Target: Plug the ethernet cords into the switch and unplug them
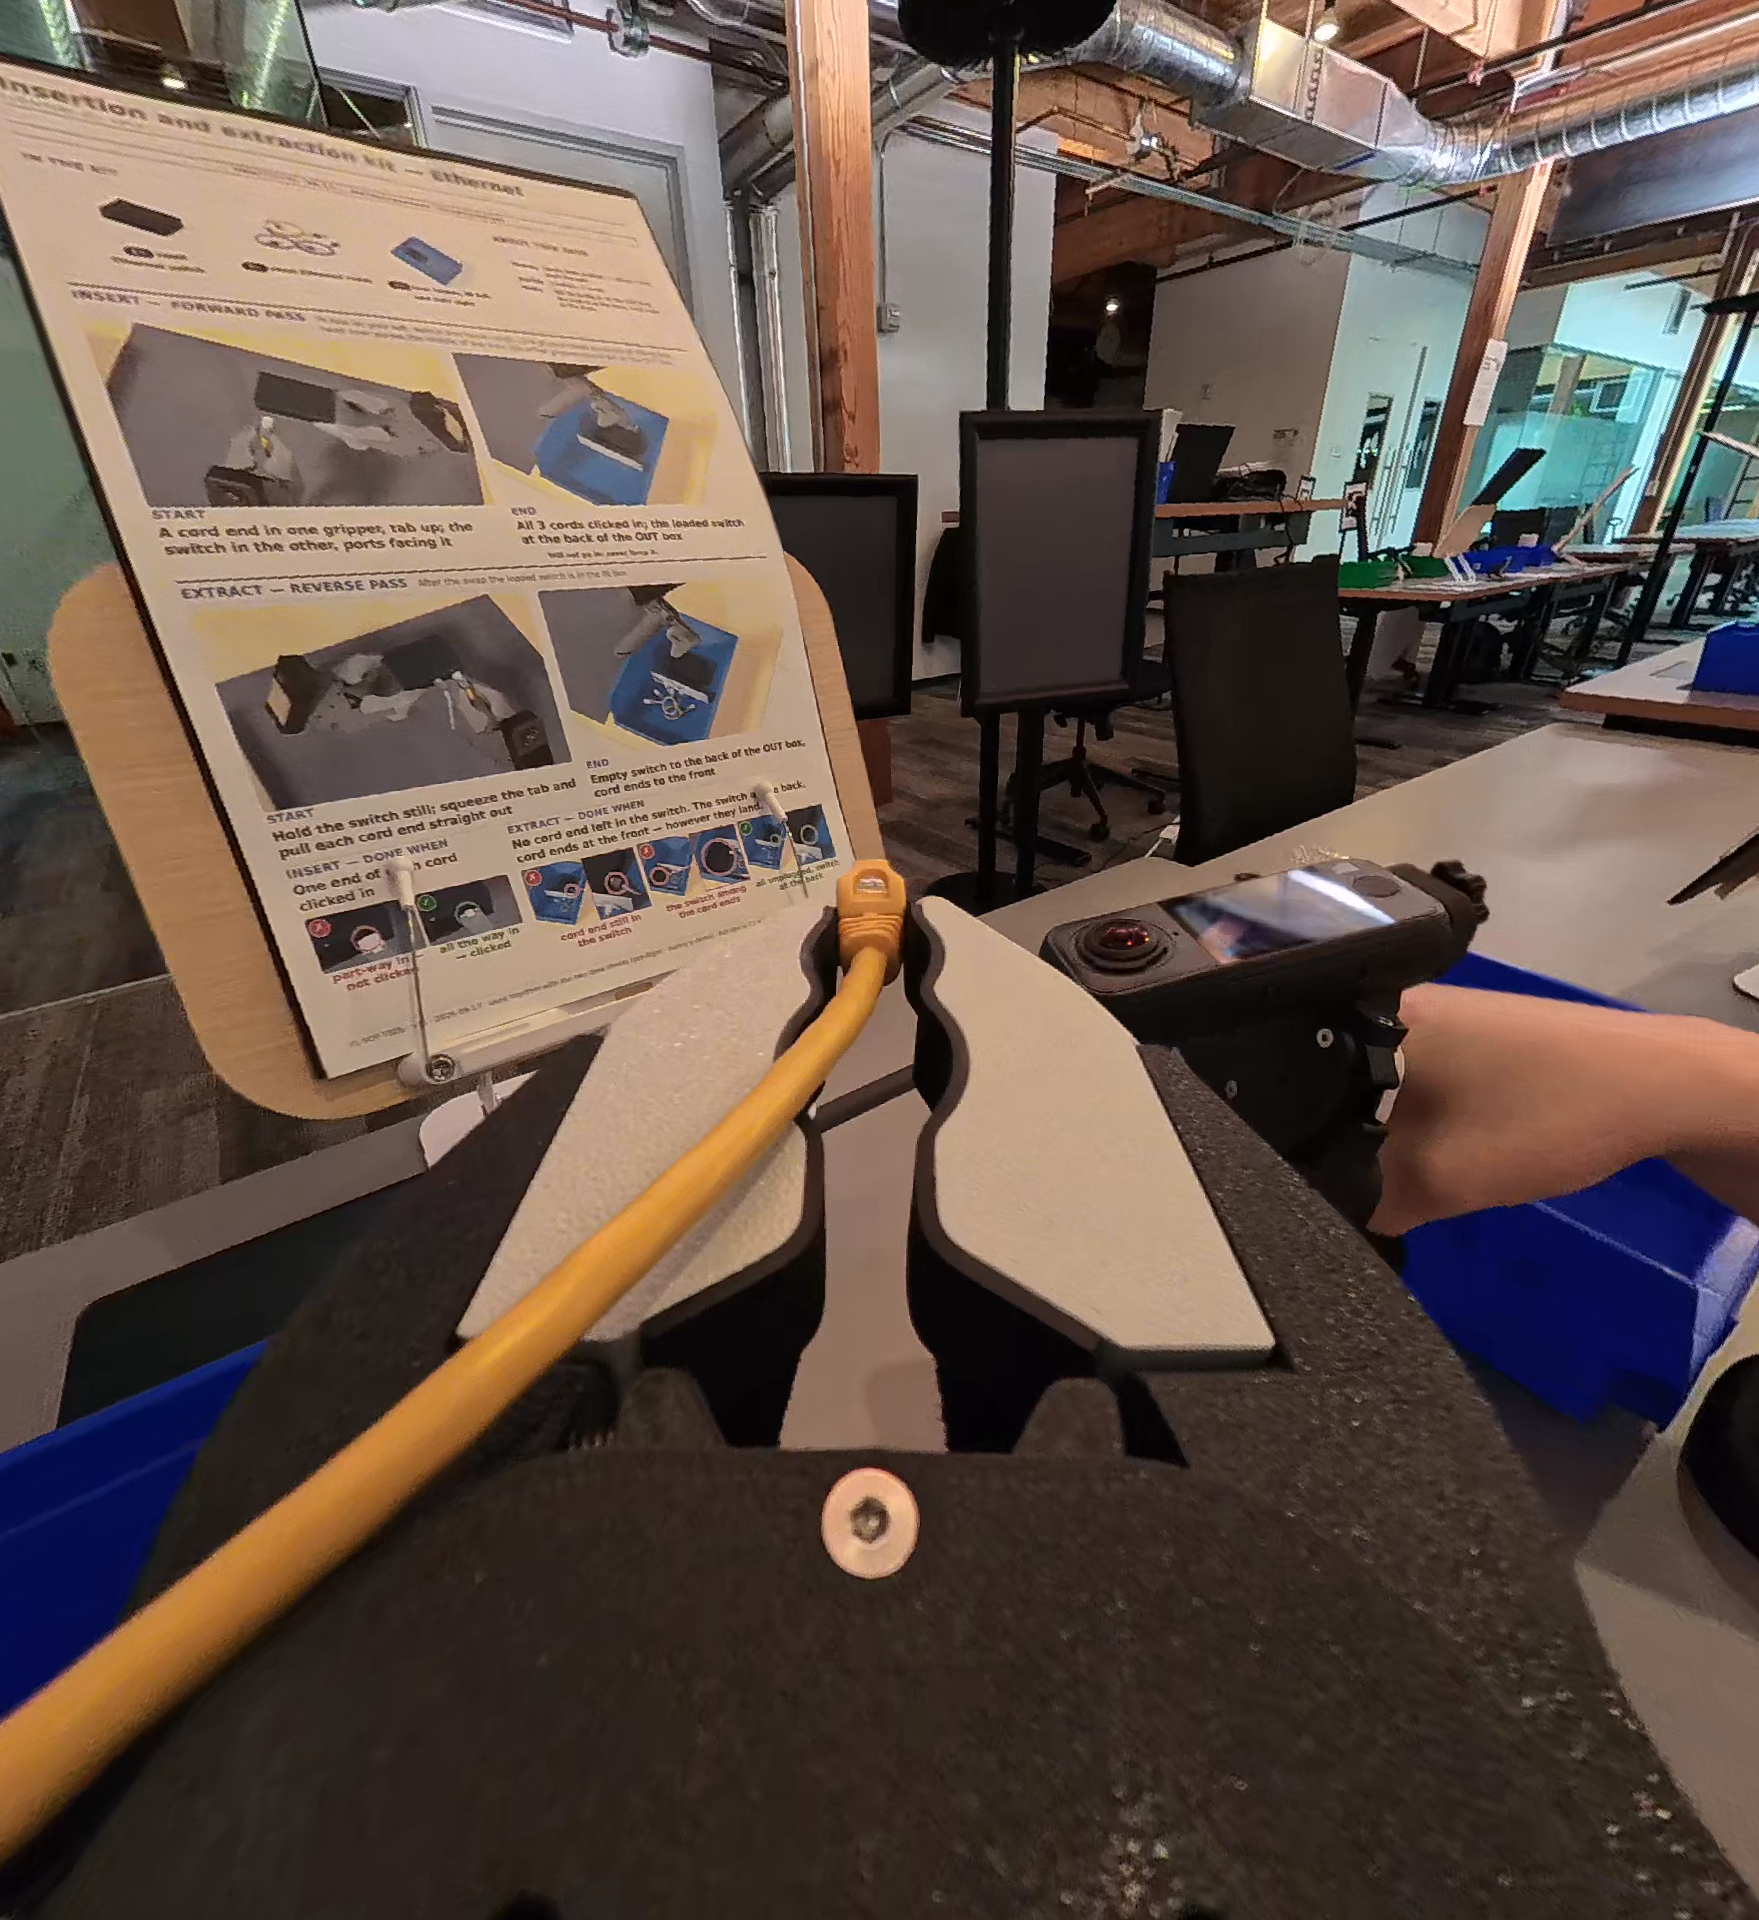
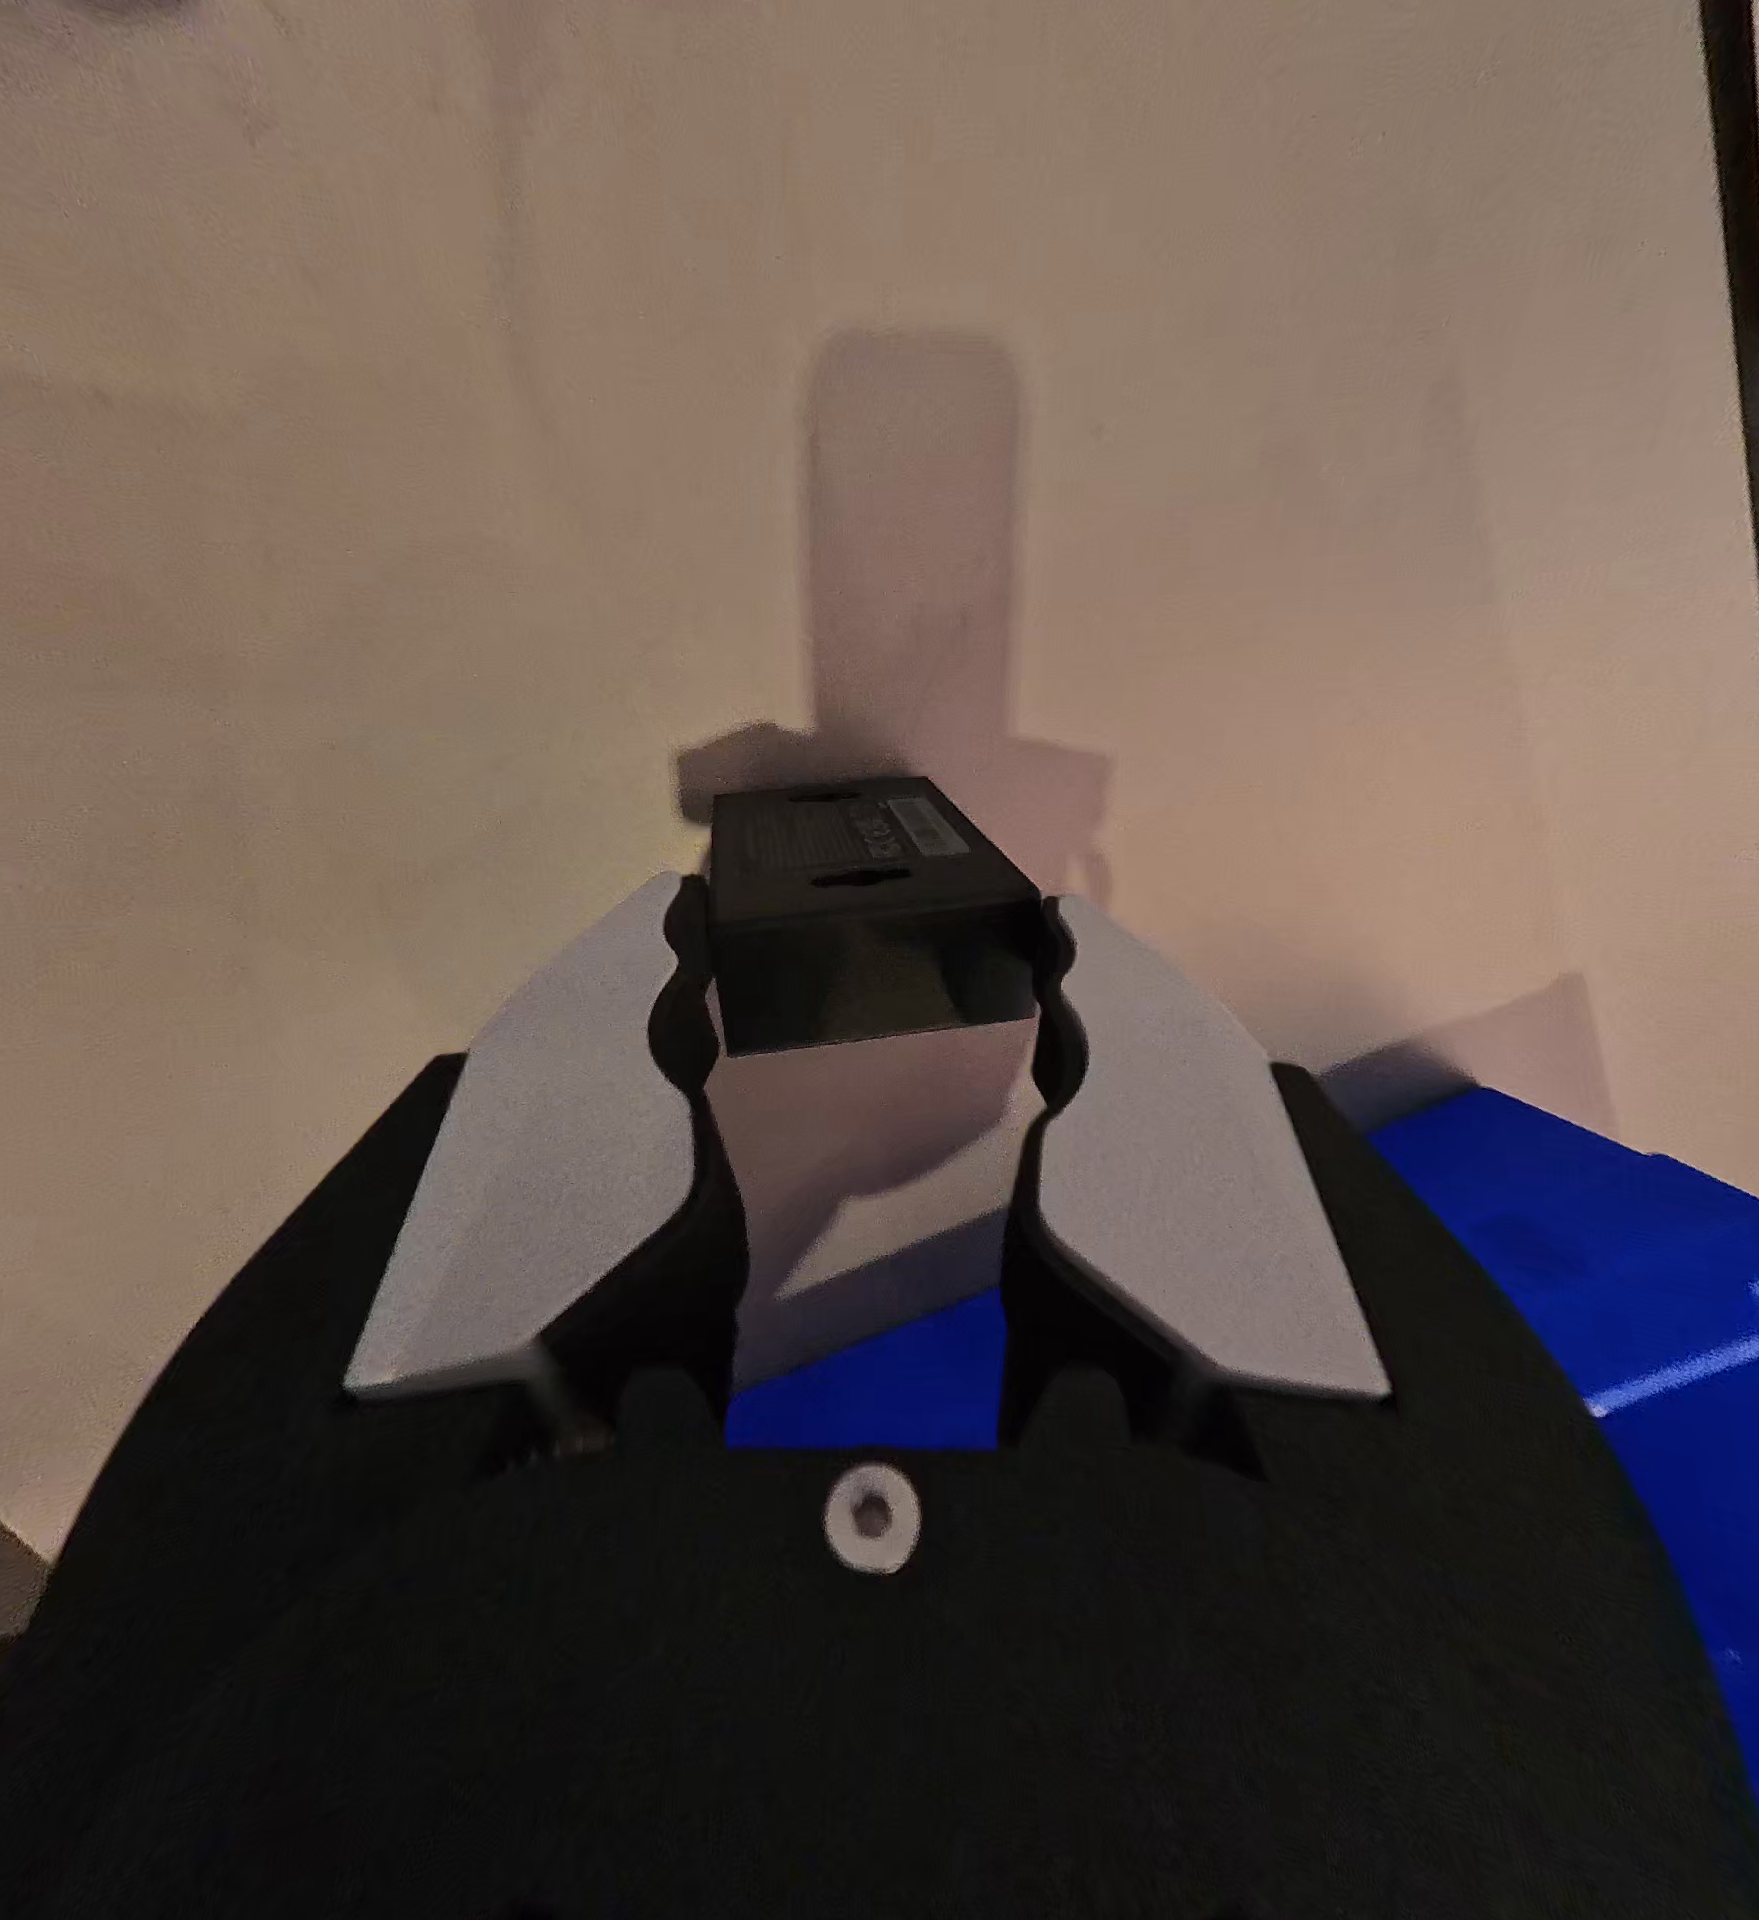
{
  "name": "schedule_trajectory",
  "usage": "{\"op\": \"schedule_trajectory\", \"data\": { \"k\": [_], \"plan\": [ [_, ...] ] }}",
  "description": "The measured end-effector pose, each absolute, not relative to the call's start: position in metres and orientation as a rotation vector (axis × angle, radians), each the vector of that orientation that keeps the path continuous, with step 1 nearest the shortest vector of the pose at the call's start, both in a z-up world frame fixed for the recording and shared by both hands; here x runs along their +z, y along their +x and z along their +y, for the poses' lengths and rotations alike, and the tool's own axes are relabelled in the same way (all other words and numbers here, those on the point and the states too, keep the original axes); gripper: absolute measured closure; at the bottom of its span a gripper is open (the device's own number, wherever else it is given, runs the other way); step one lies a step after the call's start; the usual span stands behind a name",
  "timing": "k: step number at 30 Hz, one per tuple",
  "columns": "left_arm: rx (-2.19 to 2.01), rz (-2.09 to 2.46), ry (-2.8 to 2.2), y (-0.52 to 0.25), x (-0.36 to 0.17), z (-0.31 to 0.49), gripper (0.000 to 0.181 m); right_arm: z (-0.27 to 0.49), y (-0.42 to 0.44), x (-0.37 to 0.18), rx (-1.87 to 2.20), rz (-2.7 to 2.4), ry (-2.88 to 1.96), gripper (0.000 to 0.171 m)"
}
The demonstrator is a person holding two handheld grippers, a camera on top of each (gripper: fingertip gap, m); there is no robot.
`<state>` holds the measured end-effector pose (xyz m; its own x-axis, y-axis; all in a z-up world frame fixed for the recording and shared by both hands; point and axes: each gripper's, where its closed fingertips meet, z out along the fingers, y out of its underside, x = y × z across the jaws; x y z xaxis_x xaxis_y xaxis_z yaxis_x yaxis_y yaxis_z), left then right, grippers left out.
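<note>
Two claws, grey textured fingers | left claw (image 1: 890,940) pinches yellow rubbery ethernet cord (image 1: 501,1340) at its plug | right claw (image 2: 870,971) clamps boxy matte-black switch (image 2: 859,904) above smooth desk (image 2: 335,468)

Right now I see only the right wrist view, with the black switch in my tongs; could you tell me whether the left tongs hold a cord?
Observer: Yes, the left tongs are shut on a yellow ethernet cord, pinched just behind its plug.
Operator: Which way does the plug point?
Observer: Forward, toward the instruction sheet on its stand.
Operator: Where does the cable run?
Observer: Back across the left-hand finger, then out of the frame at the lower left.
</note>
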<state>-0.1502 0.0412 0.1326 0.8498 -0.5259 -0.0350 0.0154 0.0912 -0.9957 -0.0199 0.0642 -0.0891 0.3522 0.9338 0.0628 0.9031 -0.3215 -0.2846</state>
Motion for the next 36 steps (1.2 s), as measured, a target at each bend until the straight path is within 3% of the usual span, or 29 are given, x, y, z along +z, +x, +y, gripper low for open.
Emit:
{"op": "schedule_trajectory", "data": {
  "k": [12, 28, 32, 36],
  "plan": [
    [-0.448, 0.388, -1.425, -0.17, 0.14, 0.04, 0.169, 0.071, -0.017, -0.093, -0.167, -1.715, -2.348, 0.113],
    [-0.466, 0.415, -1.434, -0.16, 0.137, 0.04, 0.169, 0.07, -0.037, -0.08, 0.035, -1.735, -2.25, 0.114],
    [-0.482, 0.406, -1.425, -0.164, 0.141, 0.037, 0.169, 0.064, -0.043, -0.033, 0.274, -1.796, -2.107, 0.097],
    [-0.484, 0.397, -1.416, -0.168, 0.145, 0.034, 0.169, 0.06, -0.032, -0.045, 0.27, -1.896, -2.188, 0.088]
  ]
}}
